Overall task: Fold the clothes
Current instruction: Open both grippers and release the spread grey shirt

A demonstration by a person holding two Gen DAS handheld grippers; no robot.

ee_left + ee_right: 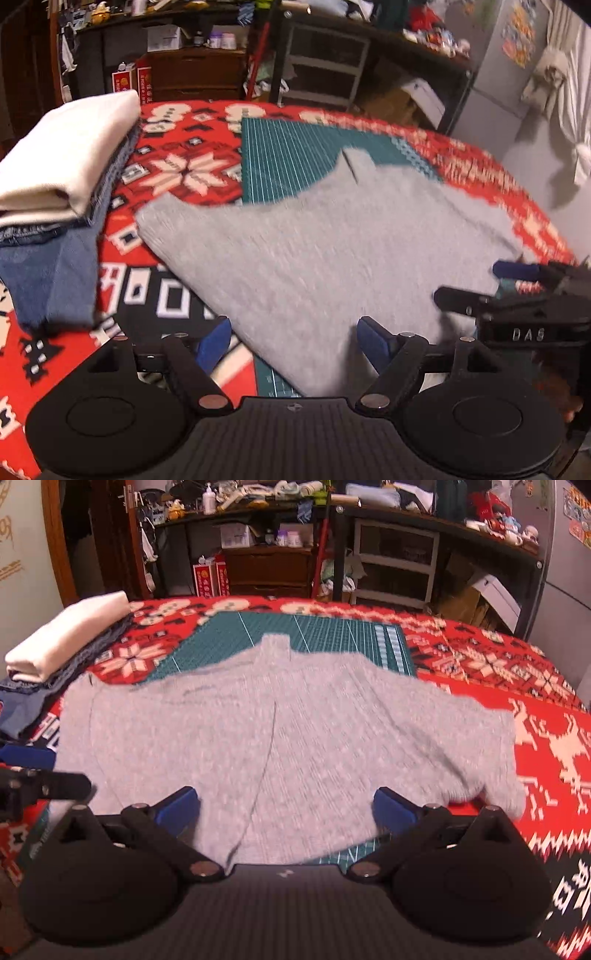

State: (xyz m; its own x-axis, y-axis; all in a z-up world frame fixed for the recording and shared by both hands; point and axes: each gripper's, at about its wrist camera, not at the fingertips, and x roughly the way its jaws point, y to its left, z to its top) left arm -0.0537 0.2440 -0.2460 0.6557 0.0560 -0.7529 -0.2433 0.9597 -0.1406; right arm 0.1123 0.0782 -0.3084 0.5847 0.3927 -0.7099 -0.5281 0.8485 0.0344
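— Both sets of jaws stood spread wide, didn't they?

— Yes. The left gripper point(293, 341) had its blue fingers point(212, 341) parted over the near edge of the grey garment point(332, 236), with nothing pinched between them. The right gripper point(286, 810) was the same, its blue pads point(391, 808) apart above the cloth. Whether they touched the fabric, I could not tell; the frames were blurred.

— And what carried it all?

— A bed or table covered by a red blanket point(517, 686) with white snowflake and reindeer patterns. On it lay a green cutting mat point(332, 631), towards the far edge. The grey garment was spread flat across the middle, covering the near part of the mat and running onto the blanket at both sides.

— The room?

— Cluttered. Dark shelving point(399, 557) stood beyond the far edge, crowded with boxes and bottles, and a wooden chest of drawers point(269, 568) beside it. A pale fridge point(506, 66) with stickers stood at the right.

— Anything else on the blanket?

— A folded stack at the far left corner: a cream piece point(66, 155) on top, blue denim point(51, 280) beneath it, just beside the garment's left edge but apart from it.

— Did anything block the view?

— In the left wrist view, the right gripper intruded from the right, over the garment's near right corner.
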